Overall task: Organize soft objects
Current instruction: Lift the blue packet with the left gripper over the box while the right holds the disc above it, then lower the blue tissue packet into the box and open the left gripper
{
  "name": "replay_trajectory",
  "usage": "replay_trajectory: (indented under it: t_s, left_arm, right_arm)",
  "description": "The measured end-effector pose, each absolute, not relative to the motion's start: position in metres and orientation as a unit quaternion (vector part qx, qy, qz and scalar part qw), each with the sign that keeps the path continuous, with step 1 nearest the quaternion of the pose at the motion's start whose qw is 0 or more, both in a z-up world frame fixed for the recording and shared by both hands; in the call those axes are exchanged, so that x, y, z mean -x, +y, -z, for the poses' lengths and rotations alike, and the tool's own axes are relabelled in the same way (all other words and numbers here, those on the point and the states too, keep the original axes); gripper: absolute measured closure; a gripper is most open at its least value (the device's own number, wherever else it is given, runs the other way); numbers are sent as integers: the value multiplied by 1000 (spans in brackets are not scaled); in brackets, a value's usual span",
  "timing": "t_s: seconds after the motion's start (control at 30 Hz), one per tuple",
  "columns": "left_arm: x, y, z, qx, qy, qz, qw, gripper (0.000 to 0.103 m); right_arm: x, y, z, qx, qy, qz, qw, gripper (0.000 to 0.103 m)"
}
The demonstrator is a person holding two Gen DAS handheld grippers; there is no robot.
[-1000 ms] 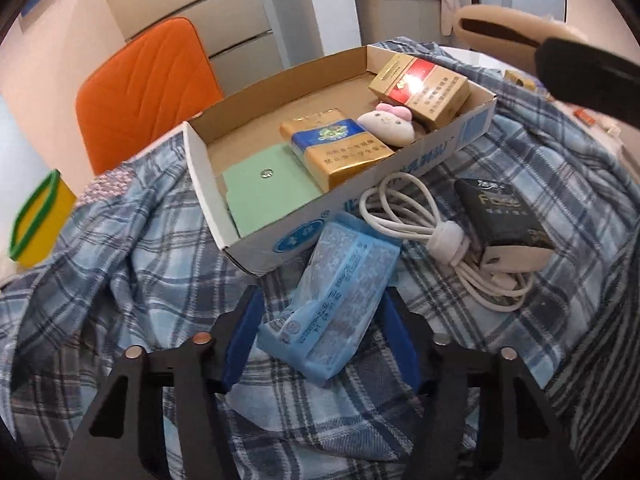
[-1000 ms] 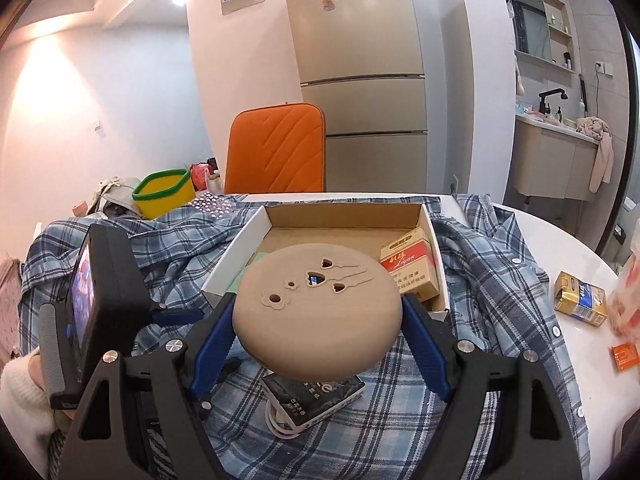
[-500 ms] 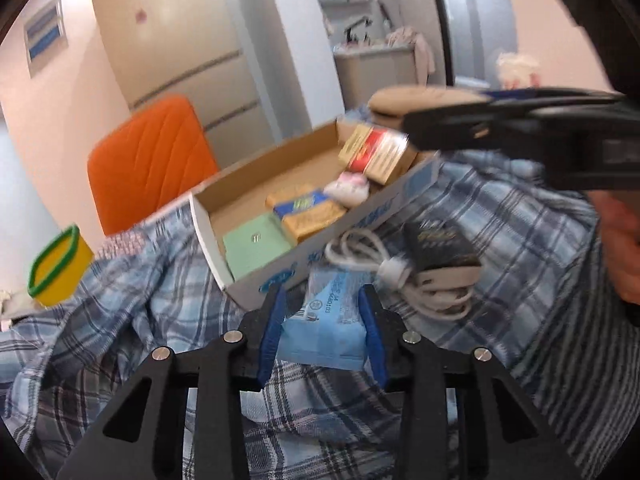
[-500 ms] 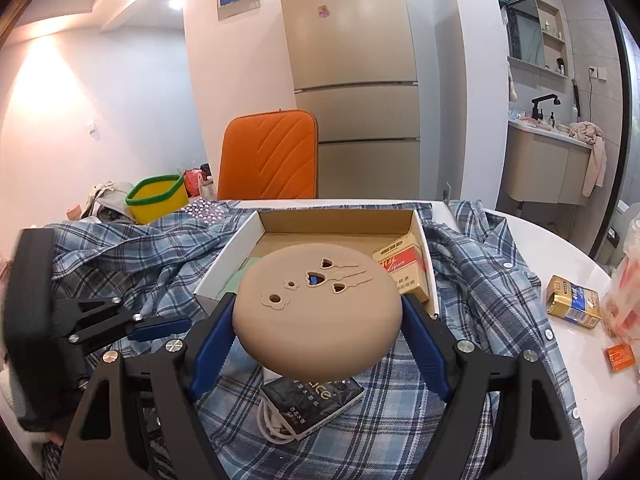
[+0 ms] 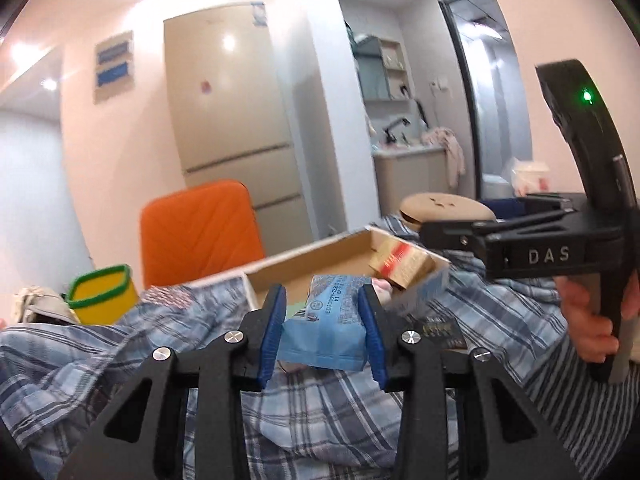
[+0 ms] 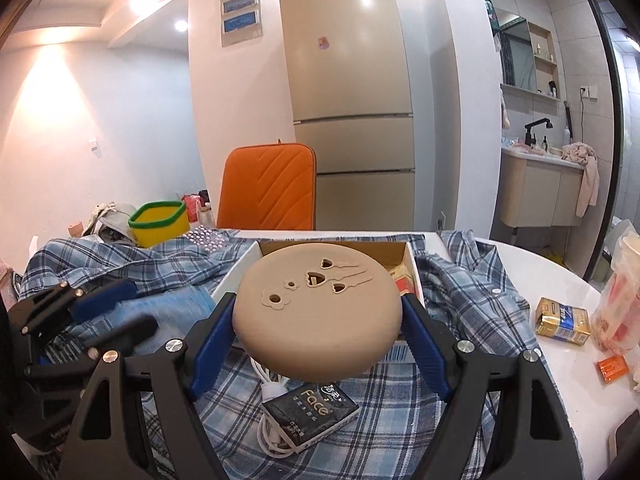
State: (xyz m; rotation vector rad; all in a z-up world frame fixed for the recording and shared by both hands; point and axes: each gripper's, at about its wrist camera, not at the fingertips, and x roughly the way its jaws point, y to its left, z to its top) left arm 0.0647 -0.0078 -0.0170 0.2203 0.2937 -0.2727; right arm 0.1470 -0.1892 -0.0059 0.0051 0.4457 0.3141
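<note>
My left gripper (image 5: pixel 323 322) is shut on a light blue soft tissue pack (image 5: pixel 325 328) and holds it lifted above the plaid shirt (image 5: pixel 120 344), just in front of the cardboard box (image 5: pixel 320 252). My right gripper (image 6: pixel 318 322) is shut on a round beige cushion-like disc (image 6: pixel 318 312) with small cut-out shapes on top, held above the box (image 6: pixel 412 264). In the left wrist view the right gripper (image 5: pixel 448 222) with the disc (image 5: pixel 444 206) shows at the right, held by a hand (image 5: pixel 588 320). The left gripper (image 6: pixel 104 300) appears blurred at the left of the right wrist view.
The box holds a red and gold carton (image 5: pixel 400 266). A black tissue packet (image 6: pixel 312 410) lies on a white cable (image 6: pixel 272 388) on the shirt. An orange chair (image 6: pixel 268 188) and a yellow bin (image 6: pixel 160 224) stand behind. A gold packet (image 6: pixel 562 320) lies on the white table (image 6: pixel 532 276).
My left gripper closed on the blue tissue pack and lifted it off the shirt, tilting up toward level. The right gripper stayed put with the beige disc.
</note>
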Motion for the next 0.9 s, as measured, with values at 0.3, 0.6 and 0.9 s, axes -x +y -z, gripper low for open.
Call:
replay_trajectory:
  t_s: [0.3,0.6,0.9]
  left_arm:
    - [-52,-2,-2,-74,99,110,986,67]
    - [-84,-15,-39,-44,87,80,992,67]
    - [-149,-22,-52,-45,148,20,988,67]
  right_arm:
    - [-135,-187,-6,6,184,-146,972,21]
    - [-141,-191,-53,3,145,-110,983,21]
    - [-193,-192,-74,-19,140,-79,987,21]
